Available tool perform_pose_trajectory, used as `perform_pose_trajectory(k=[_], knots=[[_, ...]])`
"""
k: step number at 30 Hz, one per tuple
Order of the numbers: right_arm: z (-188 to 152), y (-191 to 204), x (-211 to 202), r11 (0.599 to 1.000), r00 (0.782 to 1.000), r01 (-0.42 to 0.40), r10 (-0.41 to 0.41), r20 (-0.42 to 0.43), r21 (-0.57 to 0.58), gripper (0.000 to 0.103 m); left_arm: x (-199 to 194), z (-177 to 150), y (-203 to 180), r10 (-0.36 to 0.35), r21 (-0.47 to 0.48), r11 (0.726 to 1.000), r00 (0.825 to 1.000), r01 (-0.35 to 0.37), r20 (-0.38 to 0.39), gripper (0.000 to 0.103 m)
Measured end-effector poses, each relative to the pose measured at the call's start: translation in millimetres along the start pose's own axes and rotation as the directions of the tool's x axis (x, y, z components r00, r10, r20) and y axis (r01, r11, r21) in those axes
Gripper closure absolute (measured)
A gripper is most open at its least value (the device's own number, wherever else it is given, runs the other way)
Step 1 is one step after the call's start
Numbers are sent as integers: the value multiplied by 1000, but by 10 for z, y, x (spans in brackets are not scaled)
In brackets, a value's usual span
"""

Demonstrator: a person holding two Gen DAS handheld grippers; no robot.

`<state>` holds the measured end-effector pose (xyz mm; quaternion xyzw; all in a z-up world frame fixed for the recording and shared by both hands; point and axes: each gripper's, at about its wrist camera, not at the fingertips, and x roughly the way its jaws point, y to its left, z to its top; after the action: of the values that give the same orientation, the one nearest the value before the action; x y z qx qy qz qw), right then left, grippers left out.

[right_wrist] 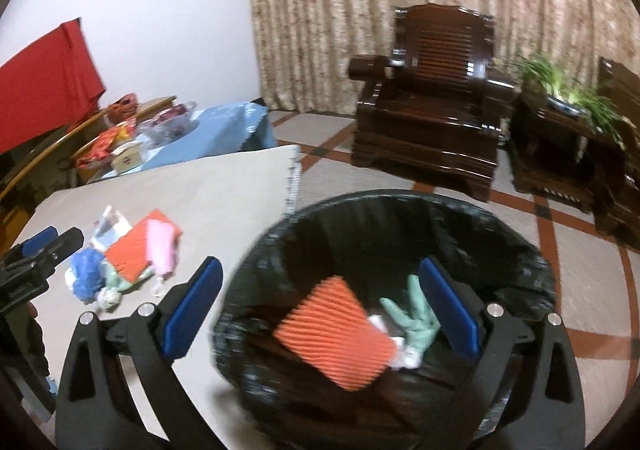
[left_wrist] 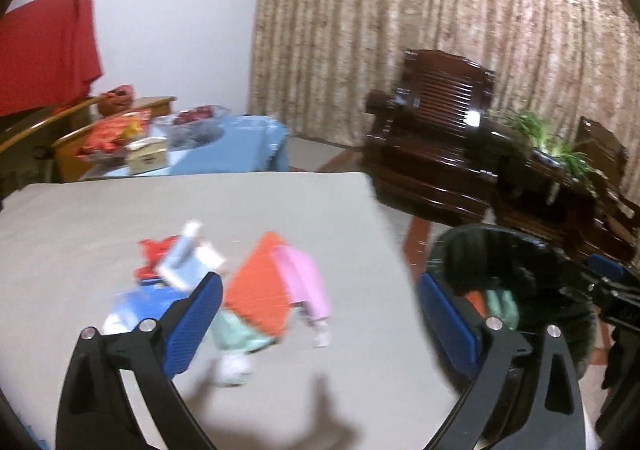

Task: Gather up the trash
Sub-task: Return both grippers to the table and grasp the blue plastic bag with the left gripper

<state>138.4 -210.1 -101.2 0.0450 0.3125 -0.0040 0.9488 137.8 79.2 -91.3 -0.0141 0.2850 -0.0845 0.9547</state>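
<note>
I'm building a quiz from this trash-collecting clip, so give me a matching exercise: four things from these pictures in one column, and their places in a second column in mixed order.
Things:
1. pink wrapper
2. green glove
3. potted plant
4. blue cloth

Places:
A. inside the black bin
B. draped over the small table by the white wall
C. in the trash pile on the grey table
D. on the dark wooden stand beside the armchair

Pairs: 1-C, 2-A, 3-D, 4-B
</note>
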Motion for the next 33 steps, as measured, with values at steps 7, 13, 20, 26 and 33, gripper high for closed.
perform_pose_trajectory(k=[7, 13, 20, 26, 33], knots=[[67, 702, 172, 989, 994, -113, 114, -1, -94, 7, -150, -108, 684, 137, -47, 990, 991, -136, 12, 7], [32, 1170, 317, 970, 982, -189, 186, -29, -150, 7, -200, -268, 1072, 204, -79, 976, 979, -204, -6, 8], [-40, 1467, 504, 956, 977, -213, 207, -52, -203, 7, -58, -451, 1279, 215, -91, 971, 975, -219, -56, 17], [-70, 1515, 691, 958, 978, -204, 192, -78, -203, 7, 181, -527, 1299, 197, -80, 976, 976, -204, -94, 24], [-87, 1525, 811, 959, 978, -198, 181, -99, -204, 7, 513, -567, 1278, 193, -68, 977, 972, -204, -136, 26]])
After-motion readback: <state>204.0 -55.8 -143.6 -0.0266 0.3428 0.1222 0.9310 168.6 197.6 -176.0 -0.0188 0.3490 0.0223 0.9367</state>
